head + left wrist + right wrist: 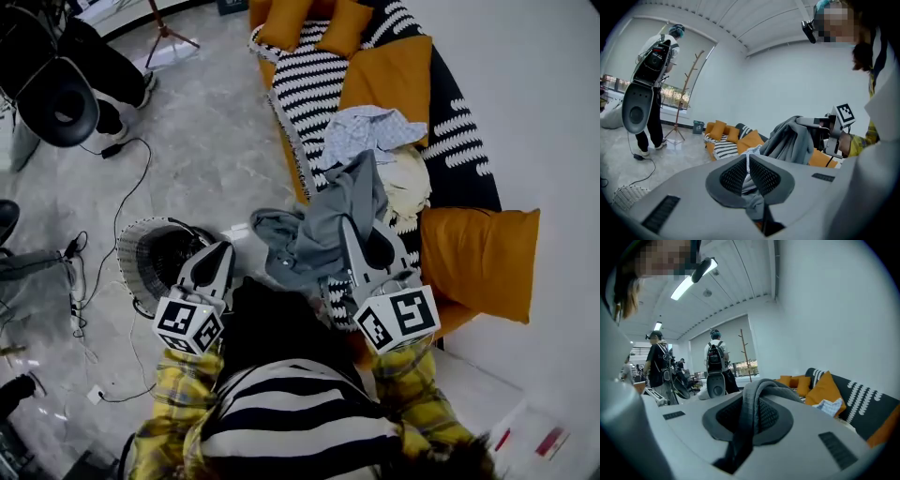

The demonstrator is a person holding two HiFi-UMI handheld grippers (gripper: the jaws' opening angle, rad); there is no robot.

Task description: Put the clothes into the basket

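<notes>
Grey garment (319, 225) pinched tight in left gripper (223, 251) and right gripper (351, 228) (both bite cloth); carry it high so the tail clears the basket (127, 248).

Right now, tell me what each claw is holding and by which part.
Both hold the same grey garment: the left claw pinches a thin fold of it, and the right claw is shut on a thick bunched fold.

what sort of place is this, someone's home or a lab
Likely a living-room set staged in a lab or studio, not a home: a sofa with orange cushions, but loose cables across the floor and a person wearing backpack gear.
</notes>
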